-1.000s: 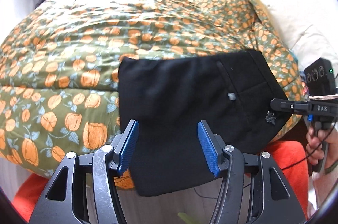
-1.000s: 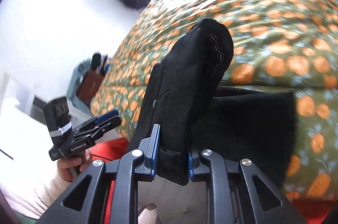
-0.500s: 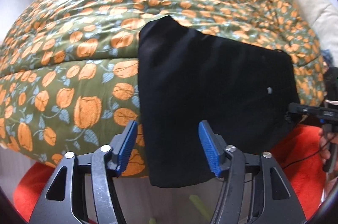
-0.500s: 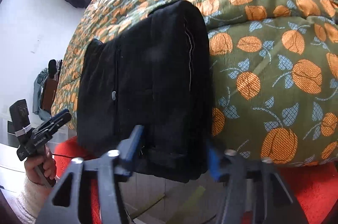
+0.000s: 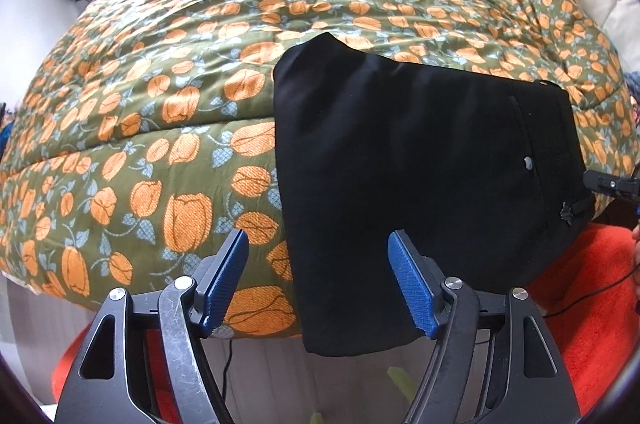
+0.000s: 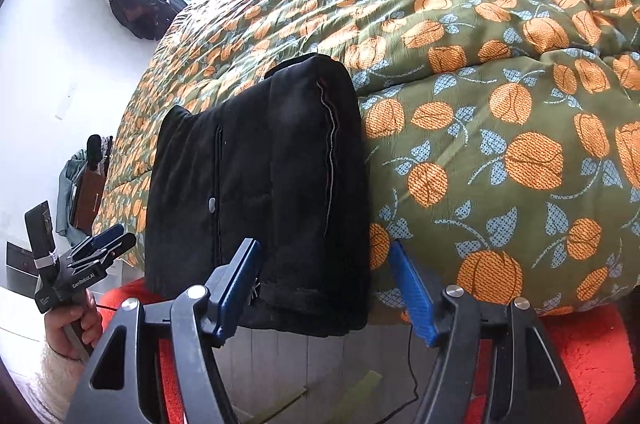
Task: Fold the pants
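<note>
The black pants (image 5: 420, 160) lie folded into a thick rectangle on the near edge of the bed, their lower end draped over the side. My left gripper (image 5: 318, 276) hovers just short of that hanging end, jaws opening, and the blue pads (image 5: 412, 284) touch nothing. In the right wrist view the same pants (image 6: 264, 184) show a pocket button and a side seam. My right gripper (image 6: 324, 284) stands over their waistband end, jaws opening, with cloth between the pads but not pressed. The left gripper (image 6: 108, 242) shows at far left in a hand.
A green quilt with orange flowers (image 5: 200, 72) covers the bed. An orange-red rug (image 6: 592, 364) and pale floorboards (image 6: 320, 376) lie below the bed's edge, with a thin black cable (image 6: 412, 364) across them. Dark clothes (image 6: 132, 4) hang by the window.
My right gripper let go of the pants' end, which dropped flat onto the folded stack. Both grippers sank and tilted further down, and both pairs of jaws widened.
</note>
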Action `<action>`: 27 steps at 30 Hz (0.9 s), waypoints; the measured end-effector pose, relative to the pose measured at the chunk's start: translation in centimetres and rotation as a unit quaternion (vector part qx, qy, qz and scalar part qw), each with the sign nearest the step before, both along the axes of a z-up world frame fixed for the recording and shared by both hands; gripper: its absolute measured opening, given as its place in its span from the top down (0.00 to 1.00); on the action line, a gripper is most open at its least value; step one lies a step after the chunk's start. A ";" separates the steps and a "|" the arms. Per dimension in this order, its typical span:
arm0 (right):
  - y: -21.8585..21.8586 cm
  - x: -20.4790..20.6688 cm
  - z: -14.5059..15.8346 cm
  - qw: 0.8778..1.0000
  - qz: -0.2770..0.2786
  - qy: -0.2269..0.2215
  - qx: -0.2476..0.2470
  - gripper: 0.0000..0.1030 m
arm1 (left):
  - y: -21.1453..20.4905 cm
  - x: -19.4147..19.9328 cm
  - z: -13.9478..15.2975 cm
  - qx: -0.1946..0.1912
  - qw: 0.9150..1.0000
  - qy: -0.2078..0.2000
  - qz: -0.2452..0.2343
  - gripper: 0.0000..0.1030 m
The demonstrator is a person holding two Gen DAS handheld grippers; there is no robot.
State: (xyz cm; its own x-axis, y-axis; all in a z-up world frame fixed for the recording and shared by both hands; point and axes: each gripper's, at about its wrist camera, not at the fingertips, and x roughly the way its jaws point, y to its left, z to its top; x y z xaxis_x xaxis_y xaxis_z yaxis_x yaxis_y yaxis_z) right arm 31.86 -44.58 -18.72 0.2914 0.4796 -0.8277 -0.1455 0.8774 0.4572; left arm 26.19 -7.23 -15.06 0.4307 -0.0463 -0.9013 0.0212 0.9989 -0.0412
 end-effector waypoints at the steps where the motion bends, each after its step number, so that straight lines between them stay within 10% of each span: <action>1: -0.2 0.0 0.0 1.000 -0.001 0.000 0.003 0.35 | 0.5 0.0 -0.1 -0.023 1.000 0.002 -0.001 0.23; 5: -1.2 1.1 -1.2 0.998 0.002 0.014 0.061 0.22 | 2.9 1.0 -2.2 -0.139 0.990 0.032 -0.003 0.16; 12: 2.4 3.1 -6.0 0.990 0.075 0.082 0.088 0.26 | 1.3 3.1 -6.4 -0.177 0.979 0.100 -0.028 0.23; 14: 3.3 2.9 -4.7 0.991 0.087 0.065 0.079 0.54 | 1.1 2.7 -5.2 -0.180 0.980 0.080 -0.031 0.64; 16: 3.8 2.3 -2.8 0.992 0.100 0.043 0.069 0.64 | 1.9 2.6 -3.7 -0.216 0.973 0.070 -0.034 0.80; 21: 6.3 1.5 3.0 0.988 0.137 -0.017 0.063 0.67 | 2.7 3.5 3.2 -0.266 0.962 0.005 -0.062 0.81; 27: 9.2 7.3 9.3 0.981 0.149 -0.104 0.071 0.67 | 4.2 9.3 9.3 -0.223 0.968 -0.096 -0.065 0.81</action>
